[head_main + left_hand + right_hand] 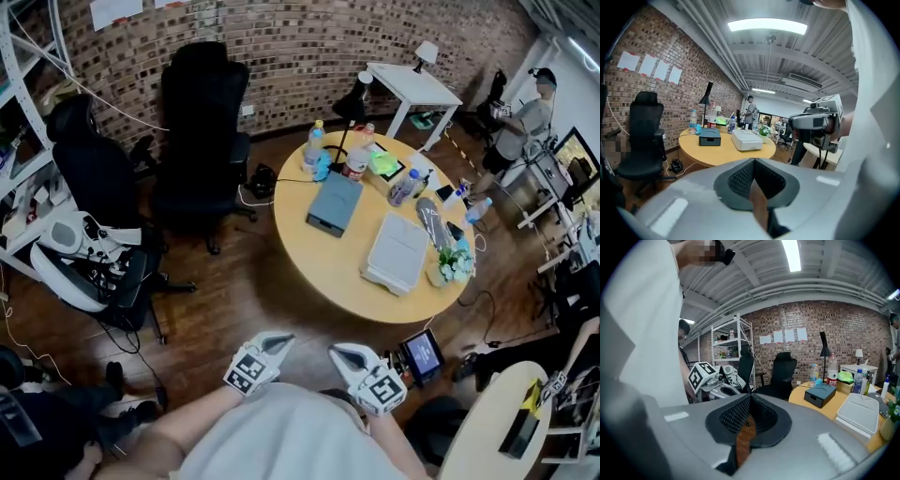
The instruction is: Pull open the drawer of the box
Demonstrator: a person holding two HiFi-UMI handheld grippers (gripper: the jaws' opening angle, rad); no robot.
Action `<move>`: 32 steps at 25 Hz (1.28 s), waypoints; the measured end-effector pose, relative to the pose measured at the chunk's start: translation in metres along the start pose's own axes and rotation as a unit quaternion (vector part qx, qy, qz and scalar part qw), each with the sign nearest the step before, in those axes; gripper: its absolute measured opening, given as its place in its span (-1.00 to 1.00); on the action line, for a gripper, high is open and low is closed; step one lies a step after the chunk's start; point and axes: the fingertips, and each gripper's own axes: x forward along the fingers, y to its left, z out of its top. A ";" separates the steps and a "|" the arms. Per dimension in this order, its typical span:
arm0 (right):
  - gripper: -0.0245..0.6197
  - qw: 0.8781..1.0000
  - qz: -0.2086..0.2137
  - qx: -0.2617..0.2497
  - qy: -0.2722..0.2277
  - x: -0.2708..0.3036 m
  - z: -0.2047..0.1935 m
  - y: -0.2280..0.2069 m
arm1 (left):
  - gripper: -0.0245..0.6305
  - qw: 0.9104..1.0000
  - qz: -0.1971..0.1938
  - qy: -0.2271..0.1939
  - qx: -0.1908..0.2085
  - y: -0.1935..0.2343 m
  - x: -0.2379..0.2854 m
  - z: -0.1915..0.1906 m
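Left tool (279, 341) and right tool (341, 353) sit closed, empty; far box (335, 203) drawer (815, 398) seems shut.

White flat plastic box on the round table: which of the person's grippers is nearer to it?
Right. The right gripper hovers short of the white flat plastic box, almost in line with it; the left gripper is beside the right one, further left.
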 end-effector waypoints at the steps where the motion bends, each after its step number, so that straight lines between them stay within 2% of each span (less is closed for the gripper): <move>1: -0.91 1.000 -0.003 0.002 0.002 0.003 0.001 -0.001 | -0.92 1.000 -0.001 0.002 0.001 0.004 0.000 -0.002; 7: -0.91 0.999 0.005 0.026 0.018 0.020 0.001 -0.004 | -0.92 1.000 0.004 0.013 0.000 0.017 -0.011 -0.008; 11: -0.91 1.000 0.016 0.016 0.015 0.031 0.004 -0.014 | -0.92 1.000 0.002 0.018 0.004 0.021 -0.007 -0.012; 14: -0.91 0.999 0.031 0.008 0.024 0.041 0.003 -0.016 | -0.92 0.999 0.014 0.027 0.012 0.029 -0.007 -0.012; 21: -0.91 0.999 0.051 -0.006 0.015 0.067 0.008 -0.056 | -0.92 0.999 0.038 0.027 -0.015 0.057 0.002 0.005; 25: -0.91 0.997 0.062 -0.034 0.022 0.078 0.015 -0.086 | -0.91 0.998 0.051 0.045 0.018 0.079 0.020 0.020; 32: -0.91 0.998 0.054 -0.038 0.023 0.088 0.012 -0.148 | -0.91 0.989 0.054 0.073 0.120 0.116 0.079 0.061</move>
